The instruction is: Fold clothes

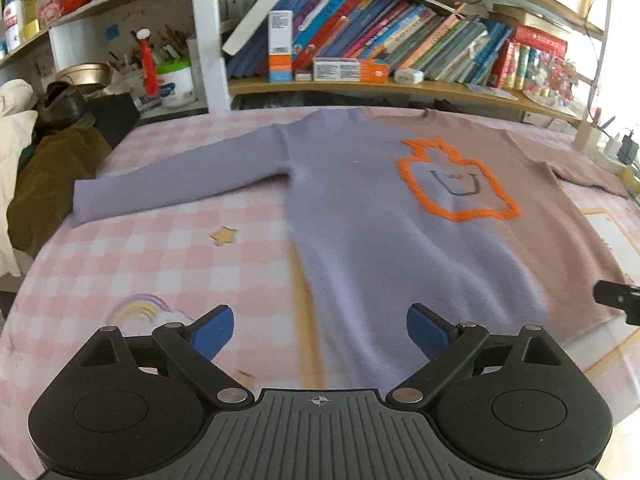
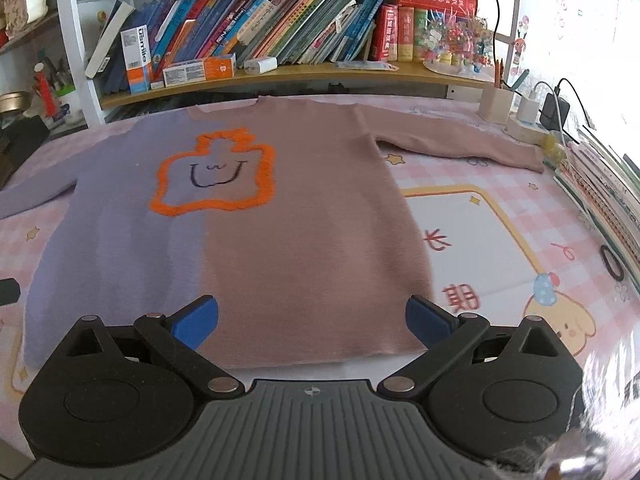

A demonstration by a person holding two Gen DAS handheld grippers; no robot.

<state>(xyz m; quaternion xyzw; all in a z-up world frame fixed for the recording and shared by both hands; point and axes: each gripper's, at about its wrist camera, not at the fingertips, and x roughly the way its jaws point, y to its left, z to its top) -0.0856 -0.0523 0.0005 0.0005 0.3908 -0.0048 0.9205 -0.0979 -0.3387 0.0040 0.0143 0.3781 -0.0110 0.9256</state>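
A sweater (image 1: 380,216), half lilac and half dusty pink with an orange outlined figure on the chest, lies flat and face up on the pink checked table cover (image 1: 160,256), both sleeves spread out. It also shows in the right wrist view (image 2: 280,220). My left gripper (image 1: 320,334) is open and empty, over the lilac side near the hem. My right gripper (image 2: 312,324) is open and empty, over the pink side near the hem. The tip of the right gripper shows at the right edge of the left wrist view (image 1: 618,300).
A bookshelf (image 2: 280,32) full of books stands behind the table. Dark and white clothes (image 1: 44,160) are piled at the far left. A stack of books (image 2: 600,196), chargers with cables (image 2: 552,108) and a pen holder (image 2: 496,100) line the right side.
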